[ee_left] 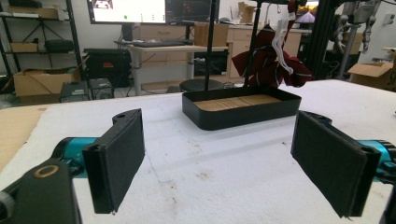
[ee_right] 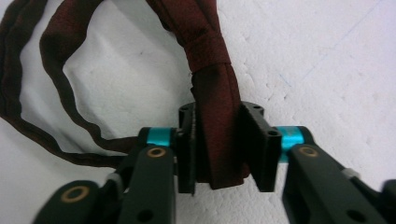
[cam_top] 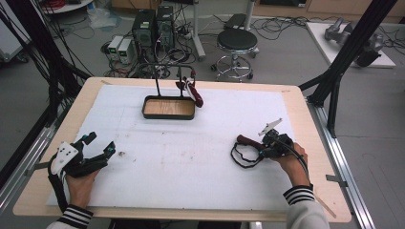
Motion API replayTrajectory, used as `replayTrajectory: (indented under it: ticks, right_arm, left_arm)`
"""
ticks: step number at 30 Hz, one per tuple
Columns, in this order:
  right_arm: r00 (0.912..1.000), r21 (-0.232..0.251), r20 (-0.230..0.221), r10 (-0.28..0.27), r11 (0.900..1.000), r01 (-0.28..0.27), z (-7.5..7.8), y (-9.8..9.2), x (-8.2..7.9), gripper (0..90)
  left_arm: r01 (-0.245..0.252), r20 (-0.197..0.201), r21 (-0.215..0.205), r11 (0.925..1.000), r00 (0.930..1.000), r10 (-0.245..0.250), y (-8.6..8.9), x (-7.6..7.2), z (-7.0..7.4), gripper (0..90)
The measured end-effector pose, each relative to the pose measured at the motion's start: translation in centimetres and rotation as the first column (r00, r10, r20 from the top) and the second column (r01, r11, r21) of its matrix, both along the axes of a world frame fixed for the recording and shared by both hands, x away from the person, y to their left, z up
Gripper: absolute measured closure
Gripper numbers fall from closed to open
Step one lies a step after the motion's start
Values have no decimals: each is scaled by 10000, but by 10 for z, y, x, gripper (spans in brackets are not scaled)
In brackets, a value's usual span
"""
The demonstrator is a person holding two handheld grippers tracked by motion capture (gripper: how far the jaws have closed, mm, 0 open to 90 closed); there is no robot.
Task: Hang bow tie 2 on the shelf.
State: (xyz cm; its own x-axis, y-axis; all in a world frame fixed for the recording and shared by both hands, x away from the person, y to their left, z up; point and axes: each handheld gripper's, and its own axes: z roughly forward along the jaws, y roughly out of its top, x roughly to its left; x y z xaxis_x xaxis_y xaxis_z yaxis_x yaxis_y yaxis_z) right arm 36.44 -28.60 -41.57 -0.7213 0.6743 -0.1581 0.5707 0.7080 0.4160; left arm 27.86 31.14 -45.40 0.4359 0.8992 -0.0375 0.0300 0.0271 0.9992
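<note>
While left claw (ee_left: 217, 163) gapes empty | right claw (ee_right: 217, 149) – apparently pinching dark red tie (ee_right: 215, 107)

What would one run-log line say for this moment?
right gripper: shut on tie, on table | left gripper: open, empty | stand: striped tie hanging

Tie (ee_right: 215, 93) looks like matt woven maroon cloth; tray (ee_left: 243, 114) is matt black metal w/ wood base, surface (cam_top: 191, 157) rough white foam.
</note>
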Motion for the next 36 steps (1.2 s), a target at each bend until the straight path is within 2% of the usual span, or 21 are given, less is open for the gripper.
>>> replayTrajectory:
  ticks: [4, 12, 26, 31, 36]
  right_arm:
    - [9998, -166, 73, -172, 9997, 173, 1, 1, 0, 765]
    - [9993, -52, 84, -370, 9993, 370, 2, 0, 1, 793]
    - [9986, 1014, 418, -312, 9945, 268, 11, 2, -3, 794]
    - [9977, 1775, 573, -350, 9838, 243, 16, 4, -3, 795]
    - [9965, 2027, 754, -351, 9790, 192, 18, 6, -4, 795]
  left_arm:
    - [-2, -4, 16, 10000, 10000, 2, 0, 0, 0, 178]
    - [-1, -13, 14, 10000, 10000, 1, 0, 0, 0, 178]
    - [1, -3, 21, 10000, 10000, -1, 0, 0, 0, 178]
    - [-2, 3, 15, 10000, 10000, 2, 0, 0, 0, 178]
    - [-1, 8, 5, 10000, 10000, 1, 0, 0, 0, 178]
